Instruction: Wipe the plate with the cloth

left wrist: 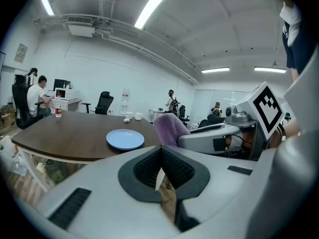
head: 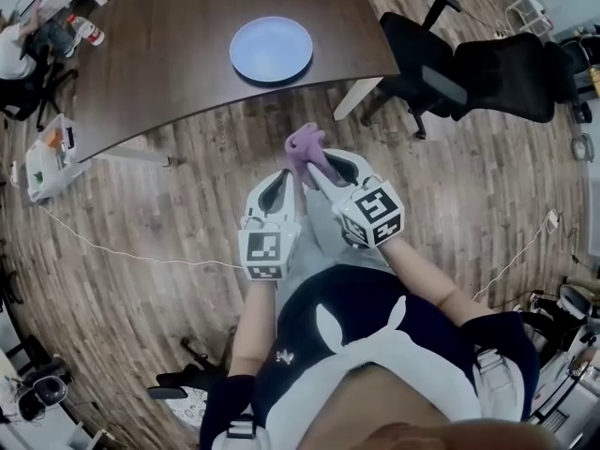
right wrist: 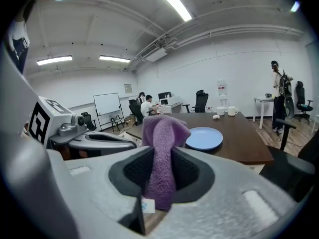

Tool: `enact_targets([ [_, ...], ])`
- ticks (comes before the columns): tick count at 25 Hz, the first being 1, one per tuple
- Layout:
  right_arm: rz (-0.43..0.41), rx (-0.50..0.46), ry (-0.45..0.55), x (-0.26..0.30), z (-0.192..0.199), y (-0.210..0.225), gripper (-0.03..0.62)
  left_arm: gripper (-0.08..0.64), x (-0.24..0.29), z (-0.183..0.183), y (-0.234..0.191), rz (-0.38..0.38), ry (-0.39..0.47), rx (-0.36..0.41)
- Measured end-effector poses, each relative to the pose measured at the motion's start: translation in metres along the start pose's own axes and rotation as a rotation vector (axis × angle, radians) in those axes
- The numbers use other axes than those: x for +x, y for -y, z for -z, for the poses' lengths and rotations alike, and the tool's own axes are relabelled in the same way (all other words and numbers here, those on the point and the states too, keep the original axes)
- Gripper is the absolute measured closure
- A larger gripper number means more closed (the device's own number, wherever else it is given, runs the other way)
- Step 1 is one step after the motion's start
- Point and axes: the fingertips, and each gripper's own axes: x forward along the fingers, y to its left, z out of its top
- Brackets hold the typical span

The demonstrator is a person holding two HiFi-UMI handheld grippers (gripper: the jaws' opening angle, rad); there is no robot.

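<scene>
A round blue plate (head: pixel 271 49) lies on the dark brown table (head: pixel 178 54), well ahead of both grippers; it also shows as the plate (left wrist: pixel 125 139) and the plate (right wrist: pixel 204 138). My right gripper (head: pixel 314 162) is shut on a purple fluffy cloth (head: pixel 304 148), which sticks up between its jaws as the cloth (right wrist: pixel 162 158). The cloth (left wrist: pixel 169 129) appears to the right in the left gripper view. My left gripper (head: pixel 281 187) is held beside the right one, over the floor; its jaws are closed together with nothing between them (left wrist: pixel 160 171).
Black office chairs (head: pixel 473 73) stand right of the table. A white box (head: pixel 49 157) sits on the wood floor at the left, with a white cable (head: pixel 122 251) running across. Cups (right wrist: pixel 227 111) stand at the table's far end. People sit at desks beyond.
</scene>
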Motion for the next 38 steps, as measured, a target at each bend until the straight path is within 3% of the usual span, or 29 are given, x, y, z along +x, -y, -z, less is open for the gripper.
enact_targets([
  [7, -0.020, 0.013, -0.003, 0.026, -0.007, 0.028, 0.494, 0.555, 0.031, -0.014, -0.019, -0.013, -0.008, 0.013],
  [23, -0.095, 0.010, 0.021, 0.116, -0.069, 0.156, 0.494, 0.555, 0.163, -0.082, -0.081, -0.084, -0.010, 0.043],
  [38, -0.172, -0.006, 0.001, 0.165, -0.084, 0.189, 0.494, 0.555, 0.205, -0.085, -0.115, -0.145, -0.047, 0.009],
])
